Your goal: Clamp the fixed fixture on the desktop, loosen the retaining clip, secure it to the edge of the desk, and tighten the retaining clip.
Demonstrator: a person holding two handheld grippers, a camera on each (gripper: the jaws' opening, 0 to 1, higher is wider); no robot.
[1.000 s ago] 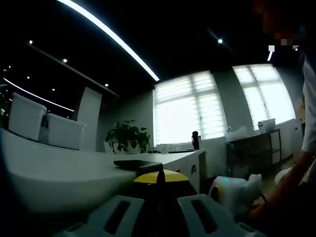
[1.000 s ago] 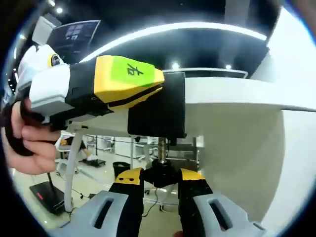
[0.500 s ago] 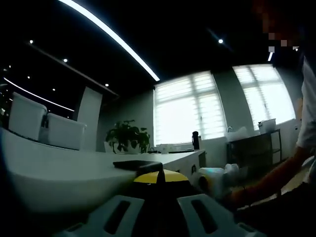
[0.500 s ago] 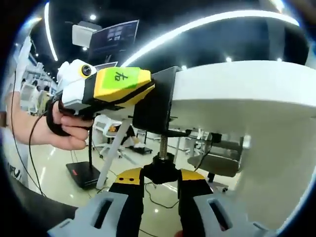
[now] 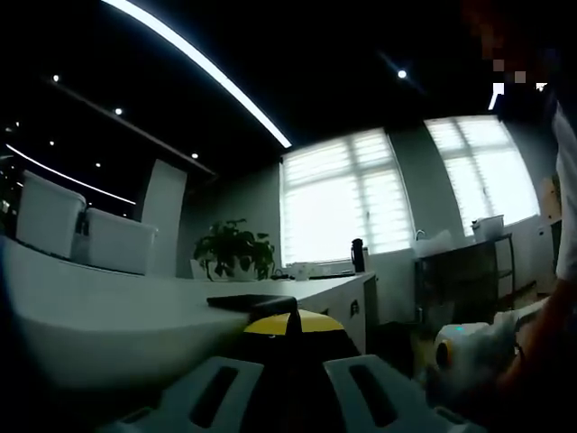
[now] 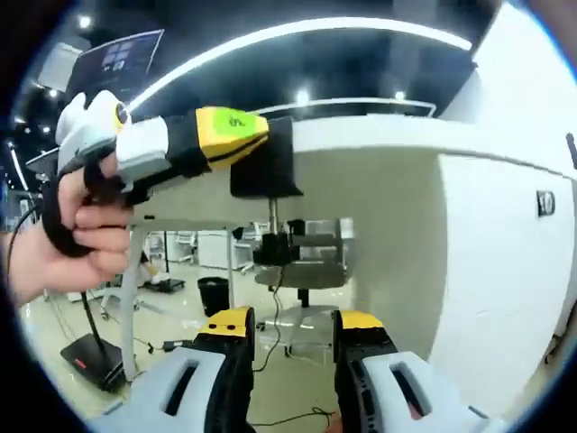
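Note:
The black clamp fixture (image 6: 261, 171) sits over the edge of the white desk (image 6: 379, 144), its screw and knob (image 6: 275, 251) hanging below. My left gripper (image 6: 236, 135), held in a hand (image 6: 81, 225), is shut on the fixture's upper part. My right gripper (image 6: 295, 320) stands open a little below the knob, with nothing between its yellow-tipped jaws. In the left gripper view, the left gripper (image 5: 293, 323) is closed on the fixture (image 5: 248, 300) at the desk (image 5: 108, 316) edge, and the right gripper (image 5: 464, 356) shows low at the right.
On the desk's far side are a potted plant (image 5: 233, 248), a dark bottle (image 5: 357, 255) and white chairs (image 5: 81, 230). A metal shelf rack (image 5: 464, 271) stands by the windows. Under the desk are a leg (image 6: 131, 298), a black floor base (image 6: 86, 361) and cables.
My right gripper has let go of the screw knob and drawn back and down from it. The left gripper stays shut on the fixture at the desk edge.

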